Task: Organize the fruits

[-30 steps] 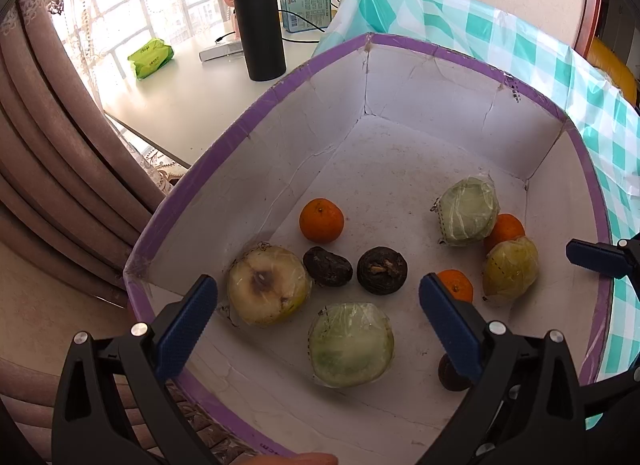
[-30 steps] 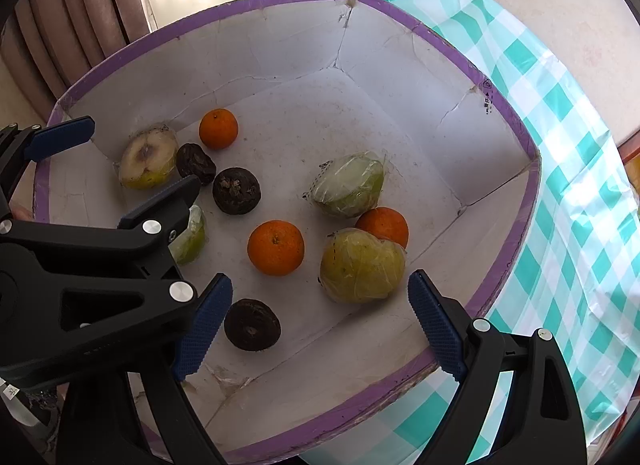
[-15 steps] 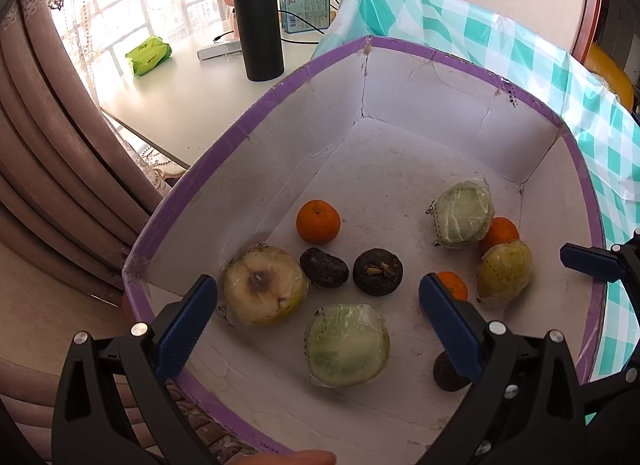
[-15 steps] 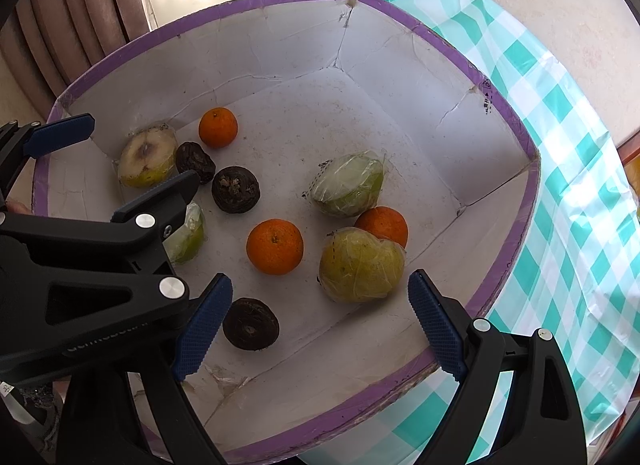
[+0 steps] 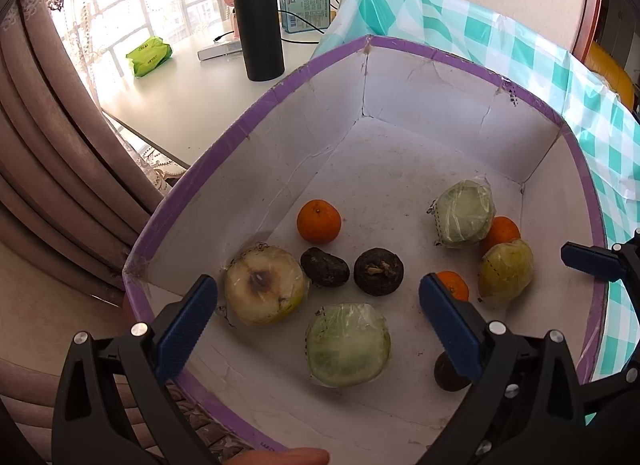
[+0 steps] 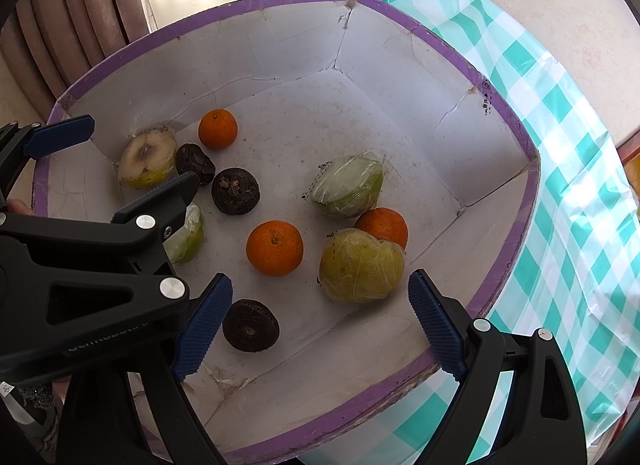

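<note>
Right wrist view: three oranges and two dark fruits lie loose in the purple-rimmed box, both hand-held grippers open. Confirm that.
Wrong on the dark fruits: the right wrist view shows three, not two. Three oranges in the purple-rimmed box, left hand-held gripper and right hand-held gripper open, all stand.

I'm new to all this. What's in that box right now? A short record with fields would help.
container: white box with purple rim
oranges: three, e.g.
dark round fruits: three, e.g.
plastic-wrapped fruits: four, e.g.
left gripper: open, holding nothing, above a wrapped green fruit
right gripper: open, holding nothing
outside box: checked cloth, black flask
</note>
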### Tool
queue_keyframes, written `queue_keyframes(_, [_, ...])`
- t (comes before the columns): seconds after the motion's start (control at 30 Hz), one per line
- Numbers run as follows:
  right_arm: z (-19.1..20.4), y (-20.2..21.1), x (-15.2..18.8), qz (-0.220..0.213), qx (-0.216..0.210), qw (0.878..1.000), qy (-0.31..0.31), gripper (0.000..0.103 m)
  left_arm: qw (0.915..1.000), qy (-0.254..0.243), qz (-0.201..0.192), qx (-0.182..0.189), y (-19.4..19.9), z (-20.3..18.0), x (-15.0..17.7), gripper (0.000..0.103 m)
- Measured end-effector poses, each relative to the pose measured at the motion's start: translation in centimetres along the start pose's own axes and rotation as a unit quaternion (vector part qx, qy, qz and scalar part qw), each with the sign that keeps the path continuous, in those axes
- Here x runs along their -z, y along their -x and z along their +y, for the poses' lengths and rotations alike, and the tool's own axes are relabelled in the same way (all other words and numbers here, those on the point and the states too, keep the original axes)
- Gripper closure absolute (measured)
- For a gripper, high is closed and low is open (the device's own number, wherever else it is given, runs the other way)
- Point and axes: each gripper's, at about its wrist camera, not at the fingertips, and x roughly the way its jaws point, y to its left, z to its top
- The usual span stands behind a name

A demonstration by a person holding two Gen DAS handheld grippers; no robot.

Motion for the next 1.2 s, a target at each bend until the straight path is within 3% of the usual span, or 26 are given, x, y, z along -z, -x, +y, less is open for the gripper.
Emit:
queue_keyframes(0.5, [0.0, 0.0, -0.1, -0.001, 0.001, 1.0, -0.002, 0.017, 1.0, 0.005, 0.001, 0.004, 0.1, 0.2, -0.2, 0.002])
queue_keyframes(0.83, [0.0, 0.0, -0.2, -0.003, 0.001, 1.0, -0.004, 0.017, 0.9995, -0.009, 0.022, -0.022, -0.8, -0.3, -0.4, 0.002])
queue_keyframes(1.03, [0.2, 0.0, -0.2, -0.009, -0.003, 1.0, -0.009, 0.017, 0.9993, 0.018, 0.008, -0.033, -0.4, 0.5, -0.4, 0.002])
queue_keyframes(1.13, [0.0, 0.2, -0.3, -0.019, -0.018, 1.0, -0.015, 0.017, 0.9947, 0.014, -0.008, -0.101, 0.5, 0.1, -0.7, 0.002])
queue_keyframes(1.2, [-0.8, 1.0, -0.1, -0.044, -0.05, 0.997, -0.035, 0.017, 0.9885, 0.016, -0.032, -0.147, 2.1, -0.3, -1.0, 0.002])
